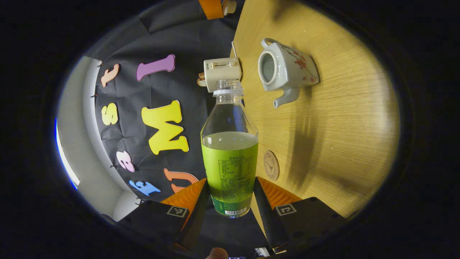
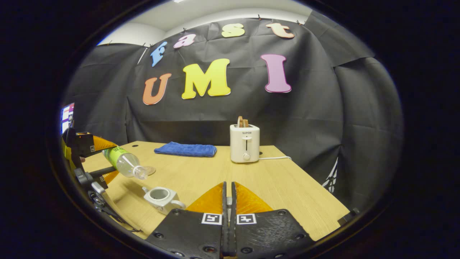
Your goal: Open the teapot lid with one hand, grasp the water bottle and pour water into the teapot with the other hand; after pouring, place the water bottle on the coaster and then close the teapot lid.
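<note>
Two grippers at work over the pale wooden table (image 2: 287, 187). Left gripper (image 1: 230, 196) has both fingers pressed against the lower labelled part of the clear plastic water bottle with green label (image 1: 230, 151), cap off, roughly half full. Seen from the right gripper view, that bottle (image 2: 124, 162) is tipped well over, neck pointing down toward the small grey-white ceramic teapot with red blossom print (image 1: 285, 70), mouth above and a little short of the pot's opening; I judge this is the tilt for pouring or just coming off it, no stream visible. Grip low on the body leaves the neck free to aim

Teapot (image 2: 161, 197) sits upright on the table, lid off, opening bare. Lid itself I cannot find. Right gripper (image 2: 228, 201) has its fingers pressed together; whether the lid is pinched there I cannot tell, it hangs clear of the pot, likely to keep the opening free

Round brown coaster (image 1: 271, 164) lies flat and bare beside the teapot, waiting for the bottle. Behind: white two-slot toaster (image 2: 244, 143), folded blue cloth (image 2: 186, 149)
</note>
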Tool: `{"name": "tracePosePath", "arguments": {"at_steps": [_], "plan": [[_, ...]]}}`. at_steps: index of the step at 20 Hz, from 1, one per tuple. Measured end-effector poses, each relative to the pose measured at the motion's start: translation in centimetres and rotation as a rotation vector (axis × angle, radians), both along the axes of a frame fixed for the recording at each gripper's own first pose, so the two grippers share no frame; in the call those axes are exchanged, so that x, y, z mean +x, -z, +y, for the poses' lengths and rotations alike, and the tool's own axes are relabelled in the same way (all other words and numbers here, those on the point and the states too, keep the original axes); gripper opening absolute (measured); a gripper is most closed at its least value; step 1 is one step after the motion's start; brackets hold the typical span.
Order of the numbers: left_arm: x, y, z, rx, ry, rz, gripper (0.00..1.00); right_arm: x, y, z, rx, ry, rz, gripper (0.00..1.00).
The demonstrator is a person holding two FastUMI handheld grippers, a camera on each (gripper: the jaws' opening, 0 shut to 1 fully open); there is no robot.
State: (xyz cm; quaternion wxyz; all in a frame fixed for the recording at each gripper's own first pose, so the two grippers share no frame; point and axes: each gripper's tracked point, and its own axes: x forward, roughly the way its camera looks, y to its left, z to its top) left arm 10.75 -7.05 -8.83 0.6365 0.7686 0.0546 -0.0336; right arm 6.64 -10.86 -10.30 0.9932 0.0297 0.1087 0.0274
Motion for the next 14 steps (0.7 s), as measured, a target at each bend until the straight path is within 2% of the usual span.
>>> {"name": "tracePosePath", "arguments": {"at_steps": [11,12,14], "plan": [[0.3,-1.7,-1.8,0.190,0.075,-0.012,0.73,-0.3,0.0,-0.7,0.001,0.004,-0.001,0.00],[0.6,-2.1,-1.9,0.207,0.077,-0.016,0.74,-0.3,0.1,-0.8,0.004,0.004,0.000,0.02],[0.8,-2.6,-2.2,0.236,0.085,-0.028,0.74,-0.3,0.2,-0.8,0.006,0.004,0.001,0.00]]}}
